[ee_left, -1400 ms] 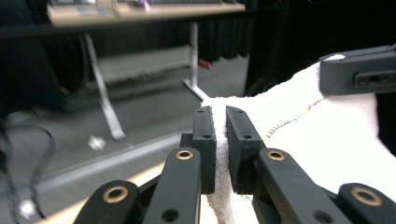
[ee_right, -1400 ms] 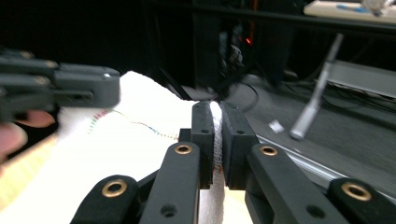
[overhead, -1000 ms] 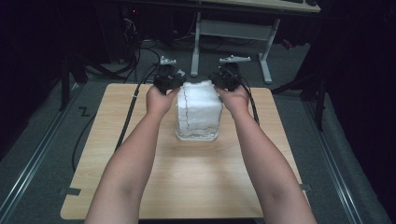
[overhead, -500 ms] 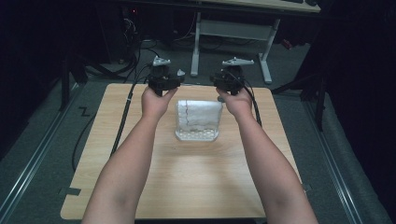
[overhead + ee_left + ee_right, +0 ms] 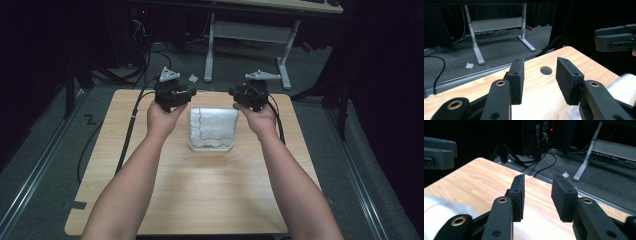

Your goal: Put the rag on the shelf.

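One white folded cloth [image 5: 212,129] is seen on the table [image 5: 200,200], toward its far middle, flanked by two grippers, the left gripper [image 5: 184,95] and the right gripper [image 5: 234,94], each held apart from it with jaws parted, just opened further, and nothing between them

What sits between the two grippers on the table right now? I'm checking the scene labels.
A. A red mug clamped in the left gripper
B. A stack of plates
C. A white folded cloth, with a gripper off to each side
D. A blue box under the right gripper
C: in the high view the white folded cloth lies on the wooden table, with the left gripper and right gripper apart from it, jaws empty.
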Demonstrator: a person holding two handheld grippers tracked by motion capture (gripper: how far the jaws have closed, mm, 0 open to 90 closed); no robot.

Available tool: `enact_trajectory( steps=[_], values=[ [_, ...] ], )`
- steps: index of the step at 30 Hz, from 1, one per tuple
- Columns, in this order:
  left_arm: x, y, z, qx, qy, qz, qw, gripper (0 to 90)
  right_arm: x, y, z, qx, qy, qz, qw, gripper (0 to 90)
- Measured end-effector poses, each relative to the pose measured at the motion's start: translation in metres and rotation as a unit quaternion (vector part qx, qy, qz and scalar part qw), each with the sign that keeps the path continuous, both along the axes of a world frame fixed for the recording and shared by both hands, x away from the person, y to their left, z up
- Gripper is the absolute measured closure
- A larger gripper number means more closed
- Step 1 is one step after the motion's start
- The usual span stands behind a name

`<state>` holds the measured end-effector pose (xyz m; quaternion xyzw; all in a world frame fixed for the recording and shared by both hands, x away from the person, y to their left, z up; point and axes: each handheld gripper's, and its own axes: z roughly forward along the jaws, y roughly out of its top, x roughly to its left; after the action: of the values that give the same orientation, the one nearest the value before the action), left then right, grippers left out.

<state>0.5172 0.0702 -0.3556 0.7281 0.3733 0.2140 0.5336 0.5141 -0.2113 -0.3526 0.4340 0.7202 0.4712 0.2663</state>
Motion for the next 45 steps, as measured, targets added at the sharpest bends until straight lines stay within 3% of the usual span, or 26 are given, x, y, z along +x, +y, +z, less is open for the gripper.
enact_trajectory(
  steps=[7,11,14,19,24,28,30,32,34,35,37,38,40,42,43,45],
  values=[
    [-0.028,0.01,0.002,-0.006,-0.013,-0.002,0.9999,57.2,-0.033,-0.006,-0.002,0.0,-0.017,0.008,0.9998,56.1],
    [-0.054,0.02,-0.002,0.005,-0.02,-0.016,0.9997,54.2,-0.057,-0.007,-0.008,-0.016,-0.028,0.015,0.9994,55.2],
    [-0.079,0.033,-0.014,0.014,-0.023,-0.022,0.9994,53.6,-0.077,-0.011,-0.014,-0.034,-0.032,0.021,0.9987,53.3],
    [-0.119,0.055,-0.045,0.019,-0.026,-0.029,0.999,52.0,-0.107,-0.02,-0.029,-0.042,-0.033,0.03,0.9981,48.9],
    [-0.144,0.066,-0.087,0.026,0.022,-0.034,0.9988,50.2,-0.128,-0.028,-0.066,-0.037,-0.004,0.027,0.9989,45.7],
    [-0.162,0.07,-0.125,0.057,0.05,-0.045,0.9961,49.5,-0.142,-0.032,-0.096,-0.04,0.007,0.025,0.9989,44.6],
    [-0.175,0.074,-0.143,0.073,0.036,-0.052,0.9953,49.6,-0.148,-0.032,-0.111,-0.043,0.018,0.024,0.9986,44.0],
    [-0.188,0.079,-0.163,0.084,0.042,-0.053,0.9941,49.4,-0.156,-0.031,-0.125,-0.052,0.027,0.023,0.998,42.8],
    [-0.19,0.08,-0.171,0.101,0.095,-0.052,0.989,53.1,-0.165,-0.033,-0.138,-0.061,0.038,0.018,0.9973,42.1],
    [-0.19,0.079,-0.168,0.097,0.098,-0.05,0.9891,49.9,-0.173,-0.037,-0.143,-0.057,0.043,0.014,0.9973,41.6],
    [-0.19,0.082,-0.162,0.076,0.087,-0.04,0.9926,49.4,-0.188,-0.049,-0.155,-0.02,0.048,-0.004,0.9986,43.6],
    [-0.187,0.084,-0.162,0.066,0.096,-0.037,0.9925,49.2,-0.189,-0.052,-0.159,-0.028,0.062,0.012,0.9976,39.5],
    [-0.18,0.085,-0.165,0.053,0.111,-0.038,0.9916,48.9,-0.189,-0.058,-0.167,-0.072,0.054,0.003,0.9959,41.5],
    [-0.177,0.084,-0.168,0.07,0.114,-0.037,0.9903,48.4,-0.182,-0.066,-0.172,-0.052,0.086,-0.007,0.9949,40.7],
    [-0.176,0.083,-0.169,0.073,0.113,-0.035,0.9902,48.1,-0.18,-0.069,-0.173,-0.038,0.092,-0.01,0.995,40.6],
    [-0.176,0.083,-0.169,0.067,0.116,-0.037,0.9903,48.1,-0.18,-0.069,-0.172,-0.044,0.084,-0.014,0.9954,40.4]
  ],
)
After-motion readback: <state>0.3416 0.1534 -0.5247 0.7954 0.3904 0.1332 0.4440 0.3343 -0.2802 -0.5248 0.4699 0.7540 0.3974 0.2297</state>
